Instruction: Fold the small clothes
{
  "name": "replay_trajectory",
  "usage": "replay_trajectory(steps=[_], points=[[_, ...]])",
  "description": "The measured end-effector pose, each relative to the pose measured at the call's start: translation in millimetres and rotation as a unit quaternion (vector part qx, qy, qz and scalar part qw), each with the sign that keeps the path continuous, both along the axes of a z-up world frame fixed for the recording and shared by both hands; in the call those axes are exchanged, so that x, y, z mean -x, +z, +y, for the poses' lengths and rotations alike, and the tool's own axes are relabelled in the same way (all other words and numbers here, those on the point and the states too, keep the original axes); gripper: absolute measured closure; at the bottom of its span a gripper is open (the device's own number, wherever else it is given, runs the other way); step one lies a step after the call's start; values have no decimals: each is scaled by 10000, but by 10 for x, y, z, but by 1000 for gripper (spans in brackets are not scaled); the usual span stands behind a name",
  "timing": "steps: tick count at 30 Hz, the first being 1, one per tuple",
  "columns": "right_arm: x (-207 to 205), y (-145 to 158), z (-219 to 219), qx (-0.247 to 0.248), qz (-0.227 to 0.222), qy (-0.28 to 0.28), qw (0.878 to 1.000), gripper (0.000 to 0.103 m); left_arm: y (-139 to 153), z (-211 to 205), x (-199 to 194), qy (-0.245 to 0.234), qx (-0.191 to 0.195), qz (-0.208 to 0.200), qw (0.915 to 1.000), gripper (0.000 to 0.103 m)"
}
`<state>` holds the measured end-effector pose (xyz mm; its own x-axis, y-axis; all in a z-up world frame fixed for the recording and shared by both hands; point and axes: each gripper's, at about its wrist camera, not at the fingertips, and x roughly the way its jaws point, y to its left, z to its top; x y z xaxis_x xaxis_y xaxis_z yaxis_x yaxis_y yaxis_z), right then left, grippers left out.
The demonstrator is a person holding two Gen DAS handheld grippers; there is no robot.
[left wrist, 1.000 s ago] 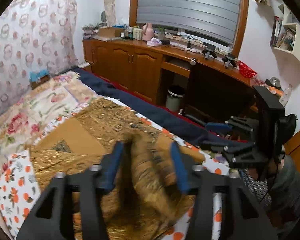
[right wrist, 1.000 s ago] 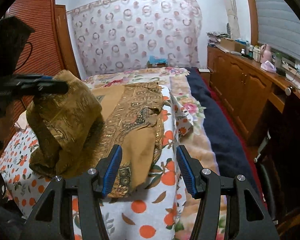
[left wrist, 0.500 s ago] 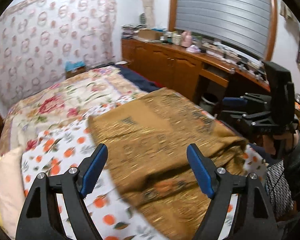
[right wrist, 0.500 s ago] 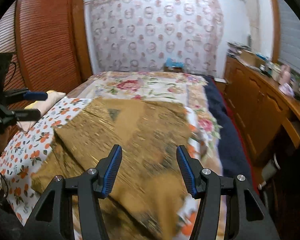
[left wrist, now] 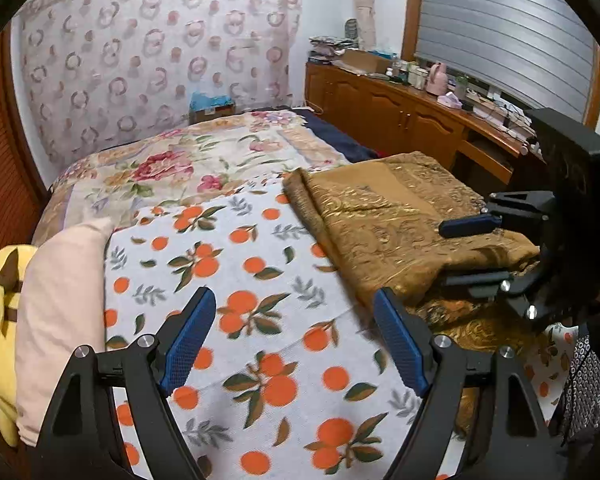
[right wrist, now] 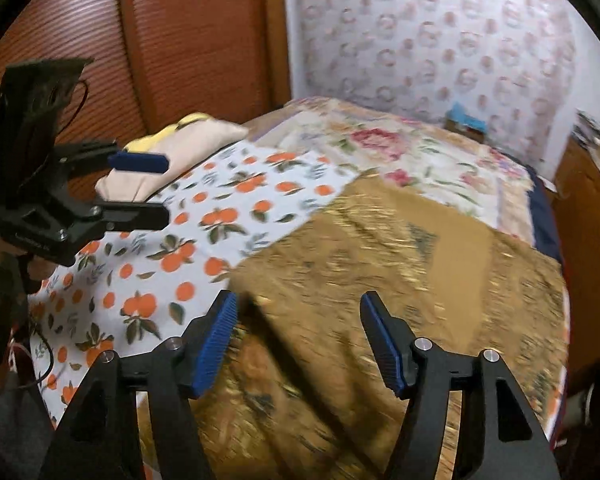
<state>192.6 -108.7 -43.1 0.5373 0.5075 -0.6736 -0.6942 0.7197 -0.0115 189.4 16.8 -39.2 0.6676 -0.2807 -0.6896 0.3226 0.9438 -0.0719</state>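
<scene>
A gold brocade garment (left wrist: 380, 216) lies on the bed's orange-print sheet (left wrist: 260, 272), folded over itself with a raised fold along its left side. My left gripper (left wrist: 293, 294) hovers open over the bare sheet, left of the garment, with nothing between its blue pads. In the right wrist view it shows at the left edge (right wrist: 166, 189). My right gripper (right wrist: 299, 299) hangs over the garment (right wrist: 400, 264), which is blurred there; its jaws are opening and the pads do not press the cloth. From the left wrist view the right gripper (left wrist: 444, 254) sits at the garment's right edge.
A pink pillow (left wrist: 60, 288) and a yellow plush (left wrist: 0, 320) lie at the bed's left side. A floral blanket (left wrist: 180, 160) covers the far half. A wooden cabinet (left wrist: 400, 116) with clutter runs along the right, and a red-brown wardrobe (right wrist: 200, 40) stands left.
The left gripper let go of the bunched gold cloth it held up and swung left over the sheet. The cloth now lies folded. The right gripper swung across above it, jaws slightly wider.
</scene>
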Motion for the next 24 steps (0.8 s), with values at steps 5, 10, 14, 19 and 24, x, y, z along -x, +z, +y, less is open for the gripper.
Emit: replay_trajectory(steps=[5, 10, 14, 19, 24], points=[[-106, -92, 247, 280, 153, 244, 9992, 35, -74, 134, -21, 74, 59, 59, 9999, 21], [-160, -186, 446, 846, 142, 296, 9959, 35, -111, 199, -37, 109, 139, 82, 9998, 21], [-224, -204, 464, 867, 139, 294, 9957, 77, -153, 228, -32, 125, 192, 110, 9997, 21], [-336, 134, 196, 388, -74, 105, 9992, 97, -176, 200, -37, 94, 219, 147, 9996, 21], [-787, 546, -272, 69, -476, -643, 9968, 97, -189, 109, -54, 19, 213, 168, 9996, 21]])
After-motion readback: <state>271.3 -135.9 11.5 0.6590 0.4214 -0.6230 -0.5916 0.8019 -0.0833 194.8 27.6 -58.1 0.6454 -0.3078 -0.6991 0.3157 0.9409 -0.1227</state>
